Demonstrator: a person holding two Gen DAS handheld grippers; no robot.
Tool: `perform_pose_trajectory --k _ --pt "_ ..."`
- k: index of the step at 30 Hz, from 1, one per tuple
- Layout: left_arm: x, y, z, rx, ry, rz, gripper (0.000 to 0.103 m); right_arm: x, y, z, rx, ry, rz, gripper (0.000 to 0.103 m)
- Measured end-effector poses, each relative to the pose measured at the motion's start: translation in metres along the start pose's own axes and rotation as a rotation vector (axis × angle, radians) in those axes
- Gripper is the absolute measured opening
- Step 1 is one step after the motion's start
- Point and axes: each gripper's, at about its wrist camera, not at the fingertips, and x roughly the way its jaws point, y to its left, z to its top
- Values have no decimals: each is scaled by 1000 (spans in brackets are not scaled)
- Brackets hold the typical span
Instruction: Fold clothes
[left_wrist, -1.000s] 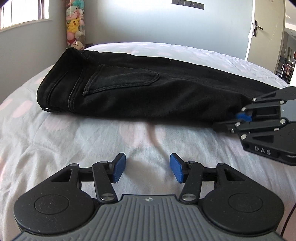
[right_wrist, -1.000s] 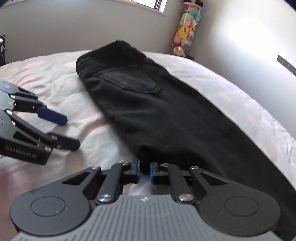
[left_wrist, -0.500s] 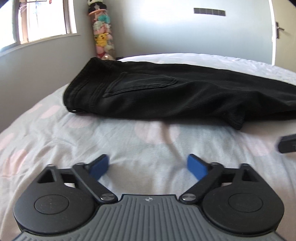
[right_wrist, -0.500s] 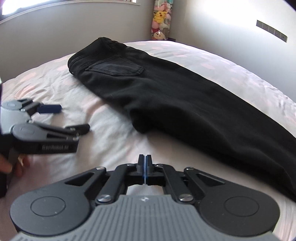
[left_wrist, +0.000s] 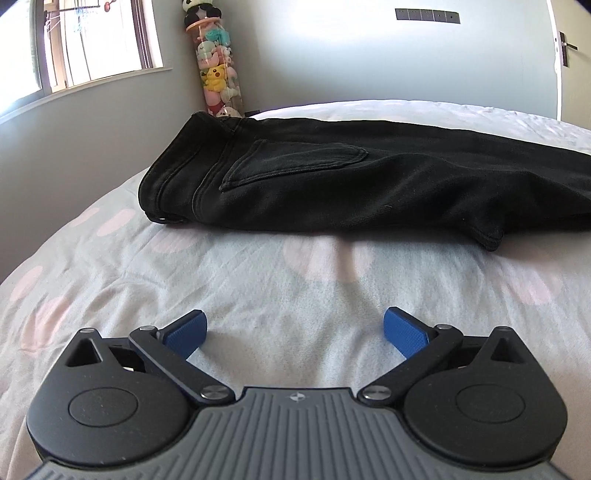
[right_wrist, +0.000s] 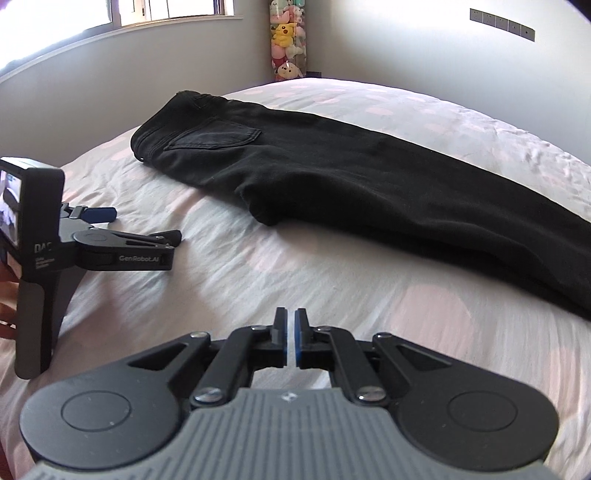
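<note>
Black jeans (left_wrist: 369, 184) lie folded lengthwise on the bed, back pocket up, waistband toward the far left corner, legs running off right. In the right wrist view the jeans (right_wrist: 369, 177) stretch across the middle. My left gripper (left_wrist: 295, 325) stands wide open over bare sheet, short of the jeans, nothing between its blue pads (left_wrist: 186, 332). It also shows at the left as the left gripper (right_wrist: 144, 223), low over the sheet. My right gripper (right_wrist: 290, 321) is opening, a thin slit between its jaws with nothing in it, well back from the jeans.
The bed sheet (left_wrist: 258, 280) is pale with pink spots and slightly wrinkled. A clear tube of plush toys (left_wrist: 218, 74) stands in the far corner under a window (left_wrist: 92, 44). A door handle (left_wrist: 565, 44) shows at the far right. A hand (right_wrist: 5, 295) is at the left edge.
My right gripper came off the jeans' near edge and drew back over the sheet. My left gripper spread its jaws wide and tilted up a little.
</note>
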Motion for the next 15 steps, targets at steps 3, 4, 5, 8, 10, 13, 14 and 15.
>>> perform_pose_trajectory --k 3,4,5,8,10,13,14,15 --pt "1 2 0 -8 3 -7 103 -6 5 -5 -14 -17 -1 7" --pt "1 2 0 -12 3 -10 103 -7 6 -7 -21 -22 0 7" --pt "1 3 0 -15 4 -12 103 -8 7 -9 -28 -24 -3 7" --pt "1 3 1 -14 4 -12 103 -11 8 -14 -37 -24 -9 8" --pt "1 2 1 -11 3 -9 103 -12 8 -15 -29 -21 -13 9" --pt "2 2 0 -12 3 -10 103 -13 9 -16 -15 -14 -25 10" --pt "2 2 0 -12 3 -11 103 -13 9 -17 -9 -11 -29 10" --pt "2 2 0 -12 3 -11 103 -13 10 -17 -3 -7 -31 11"
